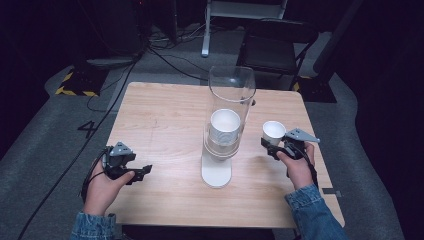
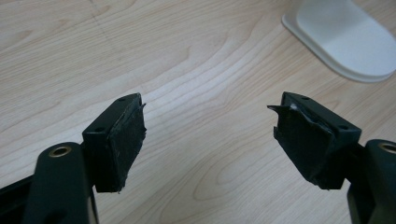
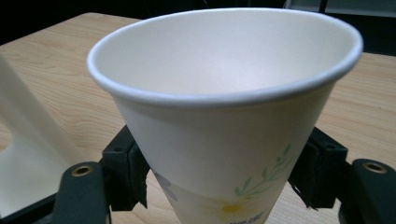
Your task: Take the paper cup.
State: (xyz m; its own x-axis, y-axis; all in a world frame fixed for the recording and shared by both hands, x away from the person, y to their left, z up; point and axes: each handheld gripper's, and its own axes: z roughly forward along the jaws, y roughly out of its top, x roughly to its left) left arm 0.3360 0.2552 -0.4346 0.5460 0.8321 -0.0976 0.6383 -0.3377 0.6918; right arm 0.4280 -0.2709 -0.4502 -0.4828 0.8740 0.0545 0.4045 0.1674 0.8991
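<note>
Dark room, grey carpet floor with cables, a black folding chair [image 1: 280, 47] behind a light wooden square table [image 1: 165, 115]. Mid-table stands a tall clear plastic cup dispenser tube [image 1: 231, 100] on a white oval base [image 1: 216, 172], with a stack of white paper cups [image 1: 225, 127] inside it.

The right gripper [image 1: 276, 144] is clamped on 1 white paper cup with a small flower print [image 3: 224, 121]. Both black pads press the lower cup wall from opposite sides, and the jaws stand about as narrow as the cup allows. The cup is upright, mouth up, held above the table's right part, just right of the tube and apart from it. Its long axis runs vertical, parallel to the tube.

Key relation: the dispenser lies to the left of the held cup, and the right hand is the nearer one. Whether the cup is headed to the tube or to a spot on the table, I can't tell.

The left gripper [image 2: 208, 133] has its jaws wide apart with nothing between them. It sits low over bare wood at the table's front left, with the base's corner [image 2: 345, 37] ahead of it.
</note>
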